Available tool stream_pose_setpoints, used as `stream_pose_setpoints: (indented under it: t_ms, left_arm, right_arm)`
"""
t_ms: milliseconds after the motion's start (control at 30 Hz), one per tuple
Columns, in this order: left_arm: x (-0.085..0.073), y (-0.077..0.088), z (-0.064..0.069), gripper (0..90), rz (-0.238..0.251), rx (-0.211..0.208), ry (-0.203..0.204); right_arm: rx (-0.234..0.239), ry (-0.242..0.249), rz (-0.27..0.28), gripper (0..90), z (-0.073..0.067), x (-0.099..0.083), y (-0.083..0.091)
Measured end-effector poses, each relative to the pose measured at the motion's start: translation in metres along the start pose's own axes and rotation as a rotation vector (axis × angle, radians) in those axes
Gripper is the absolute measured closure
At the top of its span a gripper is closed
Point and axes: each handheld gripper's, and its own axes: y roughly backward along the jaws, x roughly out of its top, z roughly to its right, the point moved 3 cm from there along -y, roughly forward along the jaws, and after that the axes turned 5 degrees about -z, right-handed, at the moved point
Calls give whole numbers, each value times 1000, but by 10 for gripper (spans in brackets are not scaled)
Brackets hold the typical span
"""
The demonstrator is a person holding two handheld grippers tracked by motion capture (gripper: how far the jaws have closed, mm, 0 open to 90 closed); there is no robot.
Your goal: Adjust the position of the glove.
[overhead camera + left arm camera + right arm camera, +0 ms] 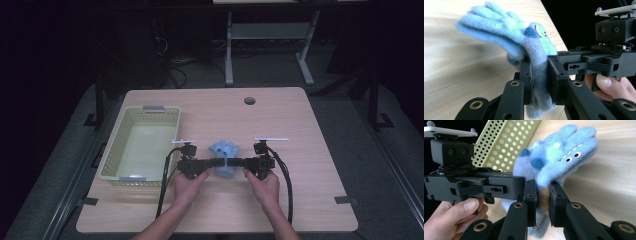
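Observation:
A fuzzy blue glove [224,151] with a cartoon monster face hangs between both grippers, just above the wooden table [305,125]. From the left, my left gripper [214,162] is shut on the glove's cuff. From the right, my right gripper [237,161] is shut on the same cuff. In the left gripper view the glove [499,27] spreads its fingers up and left, and its cuff is squeezed between the jaws of the left gripper [540,75]. In the right gripper view the glove [556,157] shows eyes and dark spots, pinched in the right gripper [543,195].
A pale green perforated basket [112,150] sits on the table's left side, its wall [506,142] close behind the left hand. A round cable hole [249,100] lies near the far edge. Dark floor and a desk frame [229,50] lie beyond.

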Motion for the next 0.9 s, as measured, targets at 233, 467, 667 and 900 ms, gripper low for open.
stream_pose_setpoints:
  t_ms: [233,467,667,900]
  left_arm:
    - [10,9,8,748,14,-11,-13]
    - [17,19,9,748,23,-20,-21]
    - [23,29,11,748,25,-23,-36]
    - [29,38,11,748,35,-29,-47]
  right_arm:
    - [11,21,16,785,-10,11,7]
    - [23,47,25,785,-22,21,8]
    - [39,55,25,787,-28,25,7]
    - [49,72,28,789,-37,32,5]
